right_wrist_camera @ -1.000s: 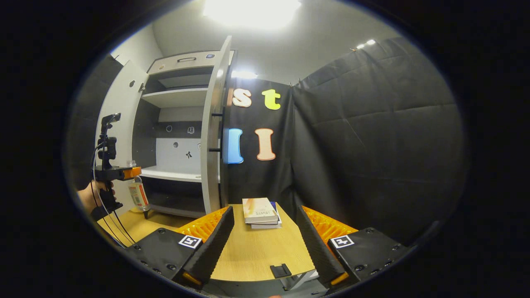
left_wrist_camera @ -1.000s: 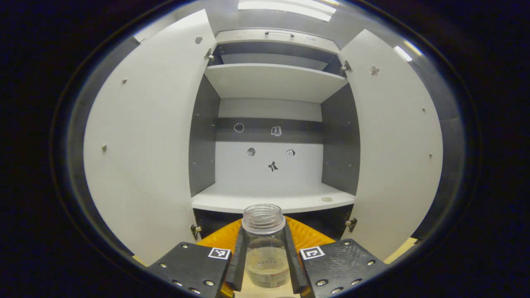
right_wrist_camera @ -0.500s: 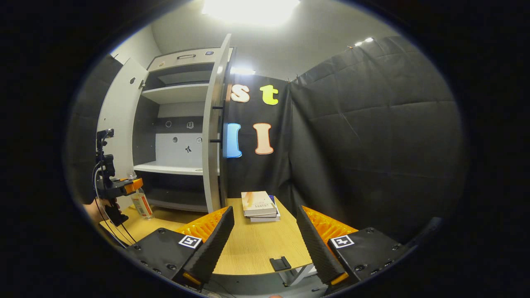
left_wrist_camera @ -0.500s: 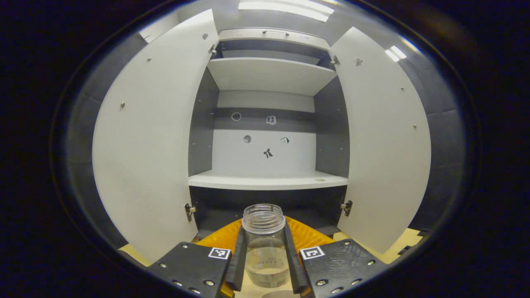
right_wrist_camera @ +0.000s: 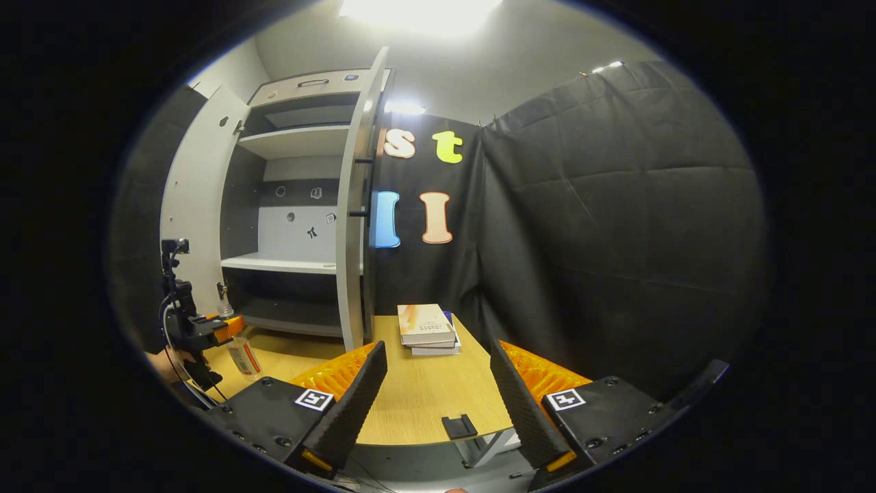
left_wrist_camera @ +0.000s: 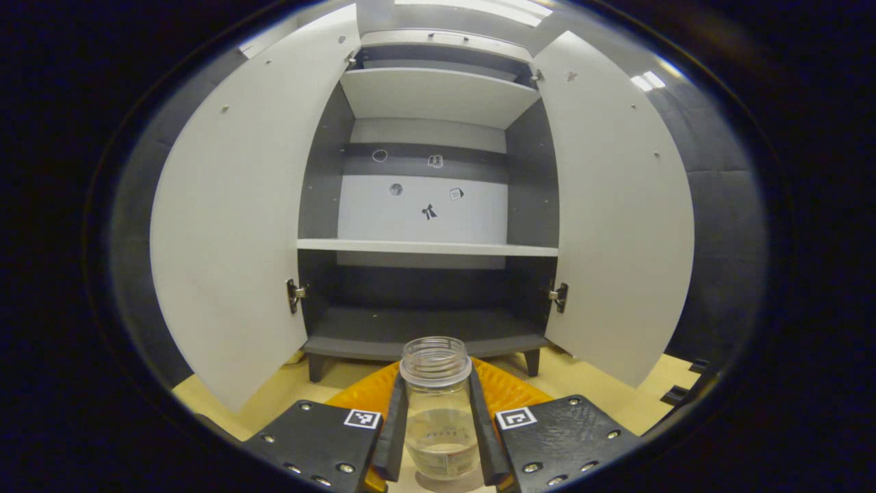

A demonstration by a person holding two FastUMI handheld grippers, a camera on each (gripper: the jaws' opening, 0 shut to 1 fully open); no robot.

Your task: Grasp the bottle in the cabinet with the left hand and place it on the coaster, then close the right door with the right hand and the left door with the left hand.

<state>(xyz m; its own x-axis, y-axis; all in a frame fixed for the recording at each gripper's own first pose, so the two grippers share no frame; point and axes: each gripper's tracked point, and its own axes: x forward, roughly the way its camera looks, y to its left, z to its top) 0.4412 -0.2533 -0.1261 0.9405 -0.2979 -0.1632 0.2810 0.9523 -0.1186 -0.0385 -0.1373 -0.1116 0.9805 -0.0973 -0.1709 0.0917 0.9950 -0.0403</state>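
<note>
I have the clear, uncapped plastic bottle with a little liquid in the bottom [left_wrist_camera: 438, 411] clamped in my left gripper [left_wrist_camera: 436, 438], one finger pressed to each side of it, and it is out of the tall white-and-grey cabinet [left_wrist_camera: 424, 246], hanging low over the pale wooden tabletop [left_wrist_camera: 602, 383] in front of the open doors. A pale rounded edge shows just beneath the bottle's base in the left gripper view; it may be the coaster, but I cannot tell for certain. In the right gripper view the bottle [right_wrist_camera: 243, 352] sits near the tabletop with the left gripper [right_wrist_camera: 222, 329] around its neck, held by a hand [right_wrist_camera: 161, 359]. So the fetch looks done and the set-down is under way, not finished. My right gripper [right_wrist_camera: 438, 411] is idle, its fingers spread apart with nothing between them, over the table near a small stack of books [right_wrist_camera: 426, 329]. Both the white right door [left_wrist_camera: 609, 205] and the white left door [left_wrist_camera: 233, 205] stand wide open, so both closings are left.
</note>
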